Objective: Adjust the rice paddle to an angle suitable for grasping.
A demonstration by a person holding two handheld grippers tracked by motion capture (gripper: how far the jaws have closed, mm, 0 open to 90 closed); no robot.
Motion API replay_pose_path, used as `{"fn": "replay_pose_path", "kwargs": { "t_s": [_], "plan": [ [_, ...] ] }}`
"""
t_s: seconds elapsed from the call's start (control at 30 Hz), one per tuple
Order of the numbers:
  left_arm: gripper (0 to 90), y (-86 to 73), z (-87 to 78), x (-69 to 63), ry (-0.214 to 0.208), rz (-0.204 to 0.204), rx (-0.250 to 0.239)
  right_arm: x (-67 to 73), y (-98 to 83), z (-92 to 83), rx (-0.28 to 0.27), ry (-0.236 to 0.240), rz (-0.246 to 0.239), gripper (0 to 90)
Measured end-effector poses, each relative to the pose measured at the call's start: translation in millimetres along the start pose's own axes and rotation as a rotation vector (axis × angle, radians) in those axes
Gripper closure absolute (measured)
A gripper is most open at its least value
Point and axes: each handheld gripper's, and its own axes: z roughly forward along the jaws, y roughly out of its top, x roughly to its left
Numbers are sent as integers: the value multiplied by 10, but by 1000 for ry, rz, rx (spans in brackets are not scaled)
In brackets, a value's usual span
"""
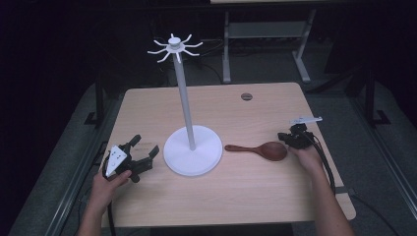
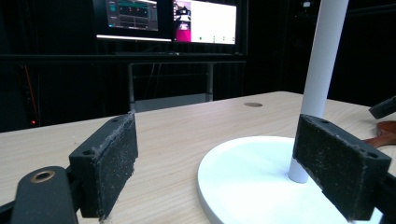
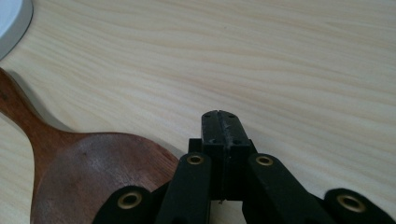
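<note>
A white hook stand with a round base rises from the middle of the light wooden table; several hooks ring its top. A dark wooden spoon lies flat to the right of the base, bowl toward the right. My left gripper rests on the table left of the base, jaws wide open with nothing between them; its pads frame the stand's base and pole. My right gripper sits just right of the spoon's bowl, jaws pressed together with nothing in them.
A small round grommet is set into the table's far side. Behind the table stand a metal desk frame and monitors in a dark room. Cables trail from both grippers over the table's near edges.
</note>
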Motion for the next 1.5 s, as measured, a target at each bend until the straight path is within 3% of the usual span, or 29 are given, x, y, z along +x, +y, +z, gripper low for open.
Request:
{"fn": "replay_pose_path", "kwargs": {
  "t_s": [0.5, 0.6, 0.8, 1.5],
  "plan": [
    [134, 1, -2, 5, -1, 3, 5, 66, -62, -23, 33, 25, -19, 897],
    [134, 1, -4, 8, -2, 5, 4, 102, -104, -64, 46, 42, -8, 898],
    [134, 1, -6, 7, -1, 8, 5, 184, -158, -99, 71, 60, -33, 898],
    [134, 2, -9, 6, -1, 16, 10, 332, -430, -349, 72, 139, -71, 898]
  ]
}}
